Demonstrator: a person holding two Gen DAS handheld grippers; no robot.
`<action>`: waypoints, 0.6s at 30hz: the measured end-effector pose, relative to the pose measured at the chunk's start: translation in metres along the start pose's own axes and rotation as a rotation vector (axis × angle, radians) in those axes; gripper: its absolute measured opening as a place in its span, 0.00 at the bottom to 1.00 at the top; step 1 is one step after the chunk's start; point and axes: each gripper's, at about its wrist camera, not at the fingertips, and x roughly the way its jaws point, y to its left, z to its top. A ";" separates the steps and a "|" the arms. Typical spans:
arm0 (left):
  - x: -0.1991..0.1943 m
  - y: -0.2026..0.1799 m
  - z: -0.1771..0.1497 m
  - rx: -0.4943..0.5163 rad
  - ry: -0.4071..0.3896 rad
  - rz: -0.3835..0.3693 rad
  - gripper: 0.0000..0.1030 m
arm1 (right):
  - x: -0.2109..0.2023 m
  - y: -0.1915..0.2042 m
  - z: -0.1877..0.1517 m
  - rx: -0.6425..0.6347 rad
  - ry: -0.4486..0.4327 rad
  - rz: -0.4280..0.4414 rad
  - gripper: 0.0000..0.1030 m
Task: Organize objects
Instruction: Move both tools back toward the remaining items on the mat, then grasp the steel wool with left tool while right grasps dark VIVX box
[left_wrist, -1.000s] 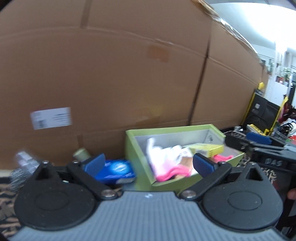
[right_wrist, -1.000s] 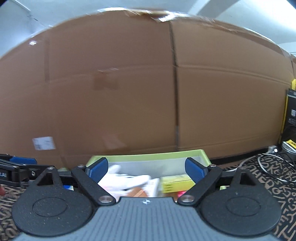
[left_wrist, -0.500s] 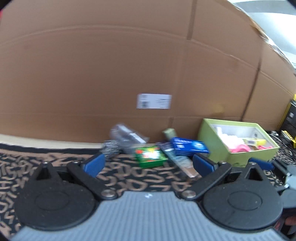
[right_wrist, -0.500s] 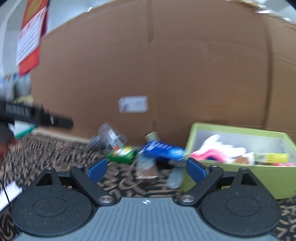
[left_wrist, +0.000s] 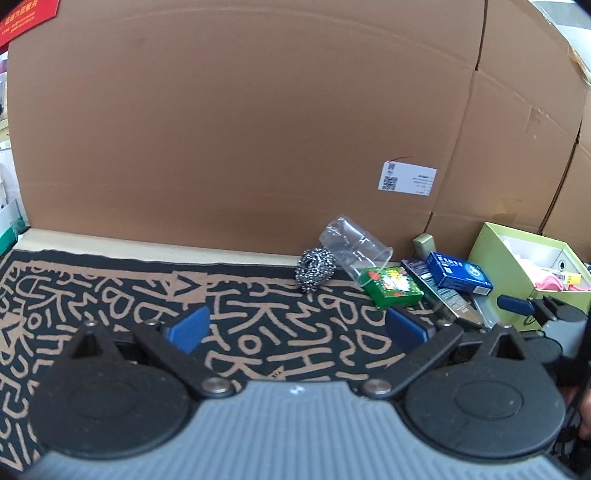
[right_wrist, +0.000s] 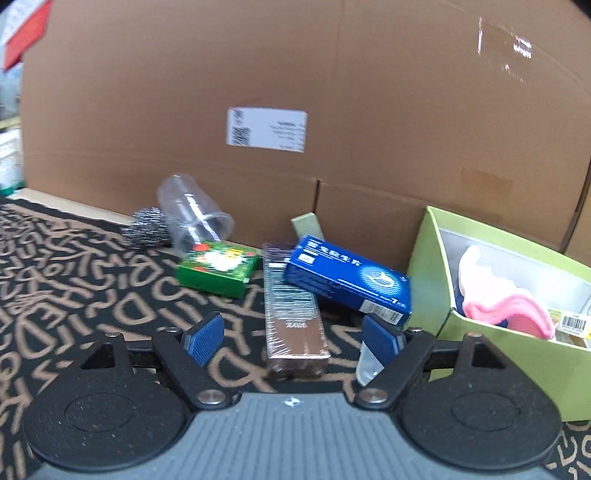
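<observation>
Lying lengthwise on the patterned mat (right_wrist: 74, 280), the long wrapped box (right_wrist: 293, 314) sits right ahead of the right gripper (right_wrist: 293, 338), its far end tucked under the blue carton (right_wrist: 347, 277) beside the green bin (right_wrist: 428, 266). Those jaws have just been narrowing but remain apart, nothing pinched. It looks light and stiff, though the shiny film may slip; gripping across its narrow sides near the close end seems safest. The left gripper (left_wrist: 295, 328) stands wide and empty.
</observation>
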 end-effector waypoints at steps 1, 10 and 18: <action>0.001 0.001 0.001 0.001 0.003 -0.001 1.00 | 0.006 -0.001 0.000 0.007 0.010 -0.004 0.83; 0.013 -0.006 0.007 0.034 0.029 -0.011 1.00 | 0.004 -0.004 -0.012 0.079 0.107 0.095 0.42; 0.051 -0.015 0.015 0.098 0.096 -0.007 1.00 | -0.036 0.006 -0.032 0.103 0.106 0.221 0.42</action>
